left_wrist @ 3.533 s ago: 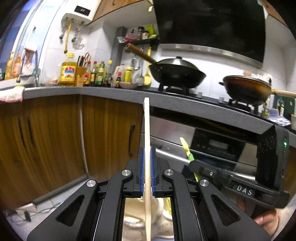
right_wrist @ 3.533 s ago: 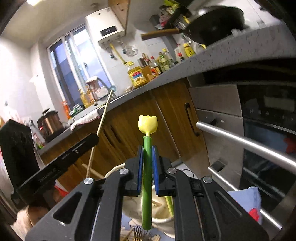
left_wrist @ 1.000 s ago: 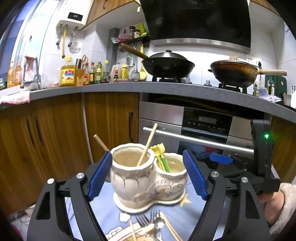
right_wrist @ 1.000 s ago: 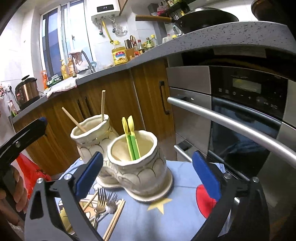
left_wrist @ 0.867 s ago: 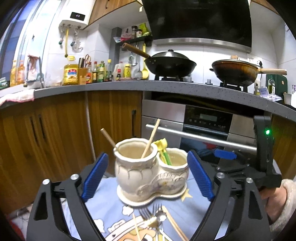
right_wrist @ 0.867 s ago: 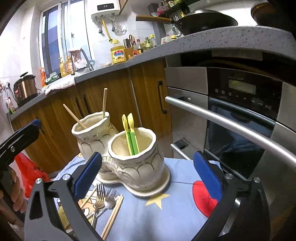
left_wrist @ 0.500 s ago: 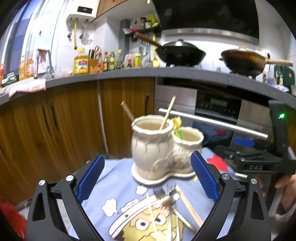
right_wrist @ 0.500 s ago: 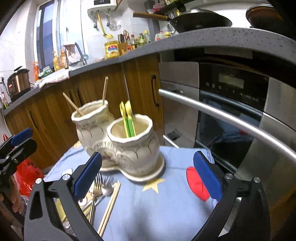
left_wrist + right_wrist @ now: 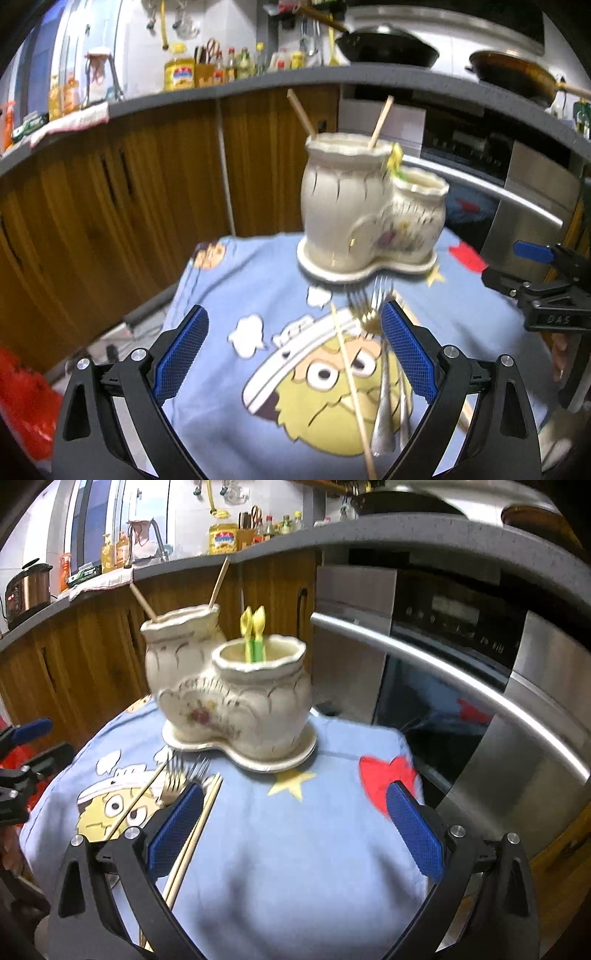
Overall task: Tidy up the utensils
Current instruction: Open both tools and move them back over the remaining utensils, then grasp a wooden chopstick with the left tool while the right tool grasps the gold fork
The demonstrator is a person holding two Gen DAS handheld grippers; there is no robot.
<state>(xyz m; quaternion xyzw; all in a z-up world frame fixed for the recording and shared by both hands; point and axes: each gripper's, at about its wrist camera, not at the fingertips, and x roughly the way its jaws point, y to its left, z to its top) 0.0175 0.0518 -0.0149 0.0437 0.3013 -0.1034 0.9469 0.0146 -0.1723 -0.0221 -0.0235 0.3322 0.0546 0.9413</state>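
Note:
A cream ceramic double-pot holder stands on a blue cartoon cloth; it also shows in the right wrist view. The taller pot holds two wooden chopsticks. The lower pot holds two yellow-green utensils. Forks and loose chopsticks lie on the cloth in front of the holder, also in the right wrist view. My left gripper is open and empty above the forks. My right gripper is open and empty over the cloth, right of the loose chopsticks.
The cloth-covered table stands before wooden cabinets and a steel oven with a bar handle. A grey counter carries bottles and two woks. A red bag lies at the lower left.
Both grippers have pulled back and tilted down from the holder, so the cloth with the forks and loose chopsticks fills the foreground. Earlier each held a utensil; these now stand in the pots.

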